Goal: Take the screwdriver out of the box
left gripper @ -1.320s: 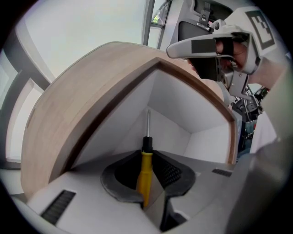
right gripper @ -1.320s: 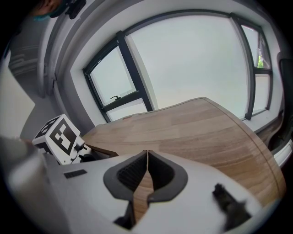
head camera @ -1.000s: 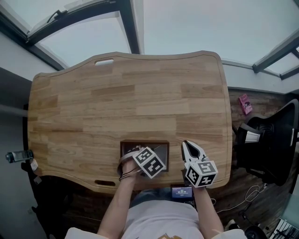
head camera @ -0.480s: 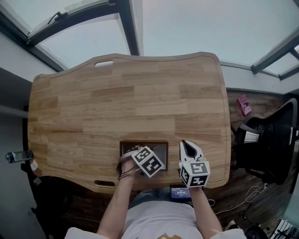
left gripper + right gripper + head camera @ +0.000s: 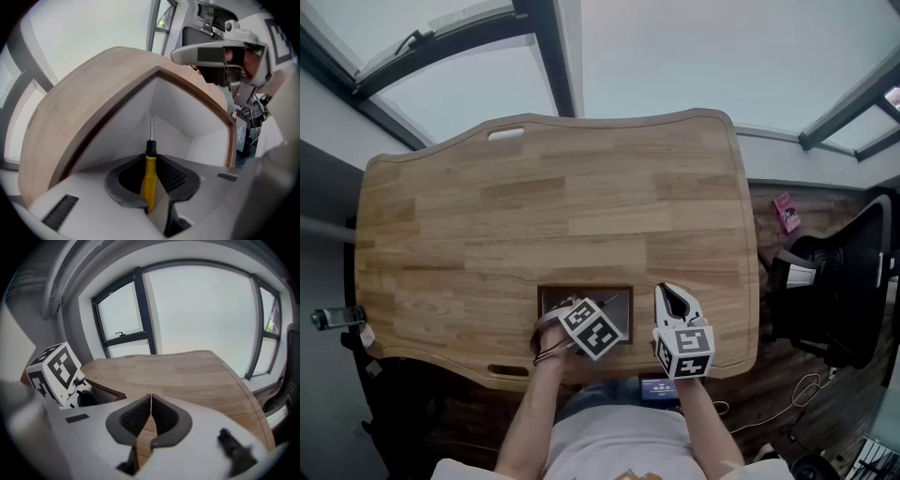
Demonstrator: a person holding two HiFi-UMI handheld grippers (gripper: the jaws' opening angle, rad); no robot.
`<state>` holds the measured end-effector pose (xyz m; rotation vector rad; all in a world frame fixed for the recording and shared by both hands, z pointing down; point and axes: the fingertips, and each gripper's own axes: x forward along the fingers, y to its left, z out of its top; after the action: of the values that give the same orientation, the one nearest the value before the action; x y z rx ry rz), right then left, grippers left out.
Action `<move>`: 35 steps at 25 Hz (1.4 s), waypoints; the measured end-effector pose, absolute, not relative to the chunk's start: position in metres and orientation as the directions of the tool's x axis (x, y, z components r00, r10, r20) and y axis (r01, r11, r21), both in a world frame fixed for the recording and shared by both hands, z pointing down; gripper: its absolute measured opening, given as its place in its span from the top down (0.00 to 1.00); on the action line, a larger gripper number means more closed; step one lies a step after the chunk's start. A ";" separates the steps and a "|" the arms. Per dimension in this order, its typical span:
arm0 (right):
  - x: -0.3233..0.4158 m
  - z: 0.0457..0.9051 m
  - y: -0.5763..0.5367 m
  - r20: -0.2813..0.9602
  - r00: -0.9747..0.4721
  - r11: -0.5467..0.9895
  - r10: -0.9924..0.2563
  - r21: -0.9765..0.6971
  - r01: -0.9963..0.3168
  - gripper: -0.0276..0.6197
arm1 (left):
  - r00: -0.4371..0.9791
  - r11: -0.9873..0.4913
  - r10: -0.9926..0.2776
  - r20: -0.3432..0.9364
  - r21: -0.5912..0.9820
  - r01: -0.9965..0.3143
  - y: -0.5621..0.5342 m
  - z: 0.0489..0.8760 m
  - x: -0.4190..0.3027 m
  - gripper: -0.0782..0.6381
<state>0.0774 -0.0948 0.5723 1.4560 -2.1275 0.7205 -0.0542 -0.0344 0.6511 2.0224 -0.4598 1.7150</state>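
1. Person, nearest: white shirt [image 5: 623, 445], both forearms reaching over the near edge of the counter
2. Small dark device [image 5: 662, 385], just below the near edge between the arms; bluish lit screen, characters too small to read
3. Left claw [image 5: 151, 159]: points straight down into the box, jaws closed partway onto the yellow handle of the screwdriver [image 5: 149, 183], pads against both sides of it. Its marker cube [image 5: 593, 328] bears black-and-white square patterns, no lettering, and hides the near right part of the box in the head view
4. Right claw [image 5: 151, 399]: just right of the box, over bare wood, tilted down and away; jaw tips together, nothing between them
5. Box [image 5: 581, 290]: dark wooden rim, white inside, set close to the near edge at the middle. The screwdriver is inside it: yellow handle, black collar, thin metal shaft running toward the white floor, white walls on every side. Whether the tip touches the floor cannot be told
6. Counter [image 5: 562, 206]: pale wood planks, wavy outline, bare beyond the box; one slot cut-out [image 5: 506, 134] at the far left
7. Surroundings: black chair [image 5: 839, 281] to the right; pink packet [image 5: 786, 212] on the floor, print unreadable; bottle [image 5: 333, 317] to the left; dark-framed windows [image 5: 546, 56] beyond the far edge
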 end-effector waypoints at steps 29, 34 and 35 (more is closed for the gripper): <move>0.076 0.551 -0.075 0.603 -0.314 0.310 -0.733 -0.114 -0.944 0.91 | 0.358 -0.791 -0.102 0.928 0.143 -0.595 -0.033 0.615 -0.054 0.78; 0.077 0.543 -0.068 0.592 -0.311 0.318 -0.744 -0.096 -0.943 0.91 | 0.397 -0.769 -0.149 0.906 0.146 -0.622 -0.036 0.604 -0.055 0.78; 0.079 0.542 -0.066 0.591 -0.308 0.316 -0.745 -0.093 -0.944 0.91 | 0.404 -0.763 -0.157 0.901 0.149 -0.629 -0.036 0.602 -0.055 0.78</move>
<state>0.0787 -0.0665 0.5423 1.4939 -2.1449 0.6010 -0.0551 -0.0362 0.6022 2.1941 -0.6698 1.3341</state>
